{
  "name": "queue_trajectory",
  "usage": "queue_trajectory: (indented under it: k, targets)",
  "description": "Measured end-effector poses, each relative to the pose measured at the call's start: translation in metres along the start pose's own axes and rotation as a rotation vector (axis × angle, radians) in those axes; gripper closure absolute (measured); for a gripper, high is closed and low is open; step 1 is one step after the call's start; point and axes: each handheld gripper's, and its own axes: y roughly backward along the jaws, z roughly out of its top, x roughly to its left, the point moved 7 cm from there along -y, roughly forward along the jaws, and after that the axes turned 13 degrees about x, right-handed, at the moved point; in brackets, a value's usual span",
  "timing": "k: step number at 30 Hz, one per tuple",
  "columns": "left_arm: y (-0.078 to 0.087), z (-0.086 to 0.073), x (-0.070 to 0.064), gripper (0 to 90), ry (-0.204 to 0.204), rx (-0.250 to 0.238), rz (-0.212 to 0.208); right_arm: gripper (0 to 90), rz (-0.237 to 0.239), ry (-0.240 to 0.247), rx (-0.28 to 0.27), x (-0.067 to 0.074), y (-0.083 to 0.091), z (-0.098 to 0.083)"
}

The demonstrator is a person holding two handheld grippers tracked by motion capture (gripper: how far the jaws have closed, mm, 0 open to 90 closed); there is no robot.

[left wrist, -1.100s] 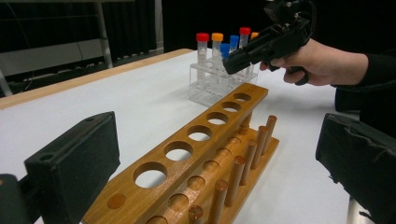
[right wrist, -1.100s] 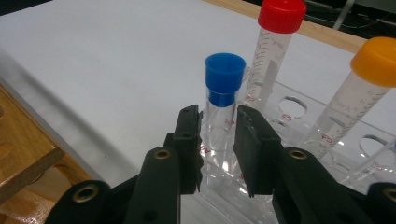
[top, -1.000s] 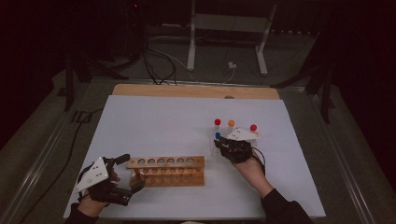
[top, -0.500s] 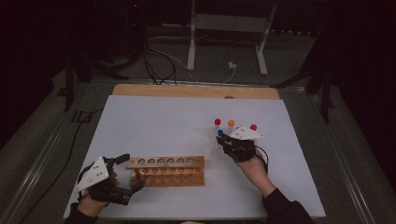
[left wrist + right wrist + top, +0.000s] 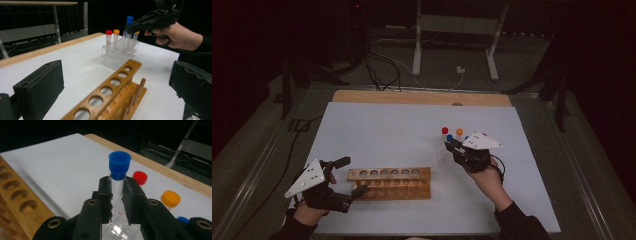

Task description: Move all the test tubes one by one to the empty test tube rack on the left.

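Shadow swallows everything beyond the table's far edge. My right gripper (image 5: 117, 202) is clamped on a blue-capped test tube (image 5: 118, 182), its lower end hidden between the pads just above the clear plastic rack (image 5: 117, 51). My left gripper (image 5: 344, 182) has its jaws standing apart, either side of the wooden rack's (image 5: 117, 85) near end, which is cut off. No writing is readable.

We find the desk (image 5: 377, 125) covered by a pale sheet, with a bare wooden strip along its far edge. Directly on it stand a wooden rack (image 5: 390, 183) near the front left and a clear plastic rack (image 5: 117, 55) to its right, apparently bearing capped tubes; the dim high view hinders confirmation.
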Motion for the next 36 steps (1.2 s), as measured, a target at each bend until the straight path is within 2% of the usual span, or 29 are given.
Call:
queue_trajectory:
  k: [2, 5, 7, 9, 10, 17, 22, 24, 25, 27, 28, 32, 33, 34, 36]
  targets:
    - [-0.002, 0.007, 0.0, 0.5, -0.014, 0.005, 0.003, 77.1, 0.014, 0.002, -0.01, 0.004, 0.003, 0.003]
    - [-0.006, 0.019, -0.001, 0.5, -0.022, -0.003, -0.019, 77.2, 0.034, 0.011, -0.016, 0.009, 0.006, 0.006]
    - [-0.013, 0.033, -0.004, 0.5, -0.037, 0.0, -0.054, 77.2, 0.049, 0.021, -0.023, 0.014, 0.007, 0.008]
    - [-0.017, 0.036, -0.005, 0.5, -0.041, 0.006, -0.066, 77.2, 0.061, 0.026, -0.025, 0.017, 0.008, 0.01]
    - [-0.024, 0.044, -0.007, 0.5, -0.044, 0.018, -0.094, 77.2, 0.068, 0.028, -0.024, 0.019, 0.008, 0.01]
    - [-0.046, 0.064, -0.014, 0.5, -0.08, 0.055, -0.141, 77.2, 0.105, 0.05, -0.016, 0.028, 0.005, 0.013]
    - [-0.062, 0.076, -0.016, 0.5, -0.091, 0.066, -0.154, 77.2, 0.118, 0.057, -0.011, 0.032, 0.004, 0.013]
    - [-0.074, 0.082, -0.018, 1.4, -0.1, 0.062, -0.162, 77.1, 0.129, 0.057, -0.011, 0.034, 0.003, 0.014]
    - [-0.074, 0.082, -0.018, 1.5, -0.1, 0.062, -0.162, 77.2, 0.133, 0.061, -0.01, 0.034, 0.003, 0.015]
    - [-0.082, 0.085, -0.02, 1.8, -0.1, 0.068, -0.181, 77.2, 0.138, 0.067, -0.011, 0.037, 0.002, 0.016]
    - [-0.09, 0.089, -0.022, 3.7, -0.107, 0.063, -0.186, 77.2, 0.141, 0.071, -0.01, 0.038, 0.002, 0.017]
    - [-0.101, 0.095, -0.025, 7.4, -0.111, 0.063, -0.205, 77.2, 0.148, 0.079, -0.011, 0.041, 0.001, 0.018]
    - [-0.108, 0.098, -0.026, 7.9, -0.12, 0.071, -0.202, 77.2, 0.147, 0.081, -0.01, 0.042, 0.0, 0.018]
    - [-0.108, 0.098, -0.026, 8.6, -0.12, 0.071, -0.202, 77.1, 0.149, 0.081, -0.009, 0.042, 0.0, 0.018]
    - [-0.114, 0.1, -0.027, 15.7, -0.13, 0.077, -0.197, 77.1, 0.151, 0.082, -0.007, 0.043, -0.001, 0.018]
